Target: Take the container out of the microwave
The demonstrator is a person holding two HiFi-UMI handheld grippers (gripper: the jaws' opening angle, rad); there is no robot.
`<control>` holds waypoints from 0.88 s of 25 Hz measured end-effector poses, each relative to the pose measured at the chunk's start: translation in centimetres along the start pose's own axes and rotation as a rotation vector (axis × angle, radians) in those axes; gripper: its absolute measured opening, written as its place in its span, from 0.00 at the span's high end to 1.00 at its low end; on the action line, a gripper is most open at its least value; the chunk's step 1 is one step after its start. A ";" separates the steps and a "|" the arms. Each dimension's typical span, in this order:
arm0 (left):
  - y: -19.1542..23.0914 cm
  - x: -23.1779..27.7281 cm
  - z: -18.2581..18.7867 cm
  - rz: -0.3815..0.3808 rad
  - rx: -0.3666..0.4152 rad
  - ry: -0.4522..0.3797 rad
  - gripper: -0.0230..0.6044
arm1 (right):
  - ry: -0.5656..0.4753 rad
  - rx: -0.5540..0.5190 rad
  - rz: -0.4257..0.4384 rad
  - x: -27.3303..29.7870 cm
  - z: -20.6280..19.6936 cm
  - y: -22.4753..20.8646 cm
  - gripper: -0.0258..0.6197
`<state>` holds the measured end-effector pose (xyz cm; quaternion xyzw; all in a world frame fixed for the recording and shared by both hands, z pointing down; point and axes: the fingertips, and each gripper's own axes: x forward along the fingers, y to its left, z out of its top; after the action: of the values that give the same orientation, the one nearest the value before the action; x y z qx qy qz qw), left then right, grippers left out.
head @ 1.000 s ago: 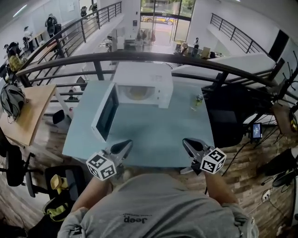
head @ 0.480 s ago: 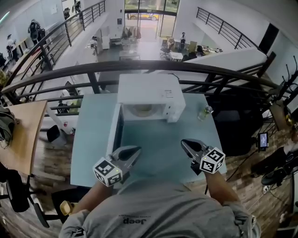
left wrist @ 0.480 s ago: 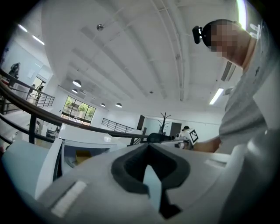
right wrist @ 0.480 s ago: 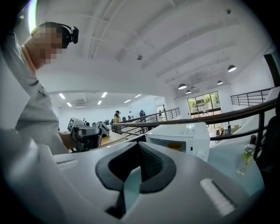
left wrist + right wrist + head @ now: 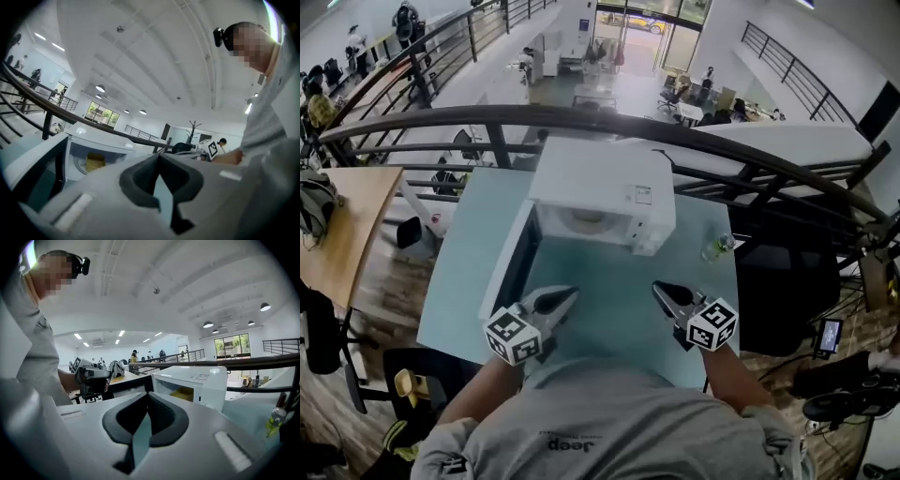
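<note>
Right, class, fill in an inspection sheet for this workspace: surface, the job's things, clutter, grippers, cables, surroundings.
Surface: pale blue-green table, bare in front of the microwave.
Job's things: white microwave at the far side of the table, its door swung open to the left. A yellowish container is inside the cavity, not yet taken out.
Clutter: one small bottle near the table's right edge.
Grippers: left gripper and right gripper are both over the near part of the table, jaws together, holding nothing, short of the microwave.
Cables: nothing seen.
Surroundings: dark railing behind the table, wooden desk to the left, people in the distance.
</note>
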<state>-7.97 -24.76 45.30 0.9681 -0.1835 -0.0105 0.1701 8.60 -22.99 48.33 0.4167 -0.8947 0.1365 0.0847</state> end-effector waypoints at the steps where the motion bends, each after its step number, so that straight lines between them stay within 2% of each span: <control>1: 0.2 1.2 -0.5 0.017 -0.009 0.001 0.92 | 0.014 -0.021 0.010 0.1 -0.5 -1.1 0.95; 6: 1.4 5.5 -2.3 0.093 -0.012 0.028 0.92 | 0.074 -0.132 0.028 2.6 -1.3 -6.0 0.95; 12: 3.7 7.6 -3.6 0.115 -0.022 0.056 0.92 | 0.127 -0.186 0.027 8.4 -2.2 -8.4 0.90; 15: 5.5 8.5 -4.2 0.112 -0.023 0.069 0.92 | 0.148 -0.156 0.005 11.4 -2.8 -9.8 0.89; 22: 8.7 9.5 -5.8 0.094 -0.035 0.093 0.92 | 0.165 0.034 -0.124 18.9 -5.0 -13.5 0.88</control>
<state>-1.74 -33.90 54.06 0.9547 -0.2206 0.0393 0.1957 7.06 -43.37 60.42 0.4598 -0.8548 0.1801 0.1592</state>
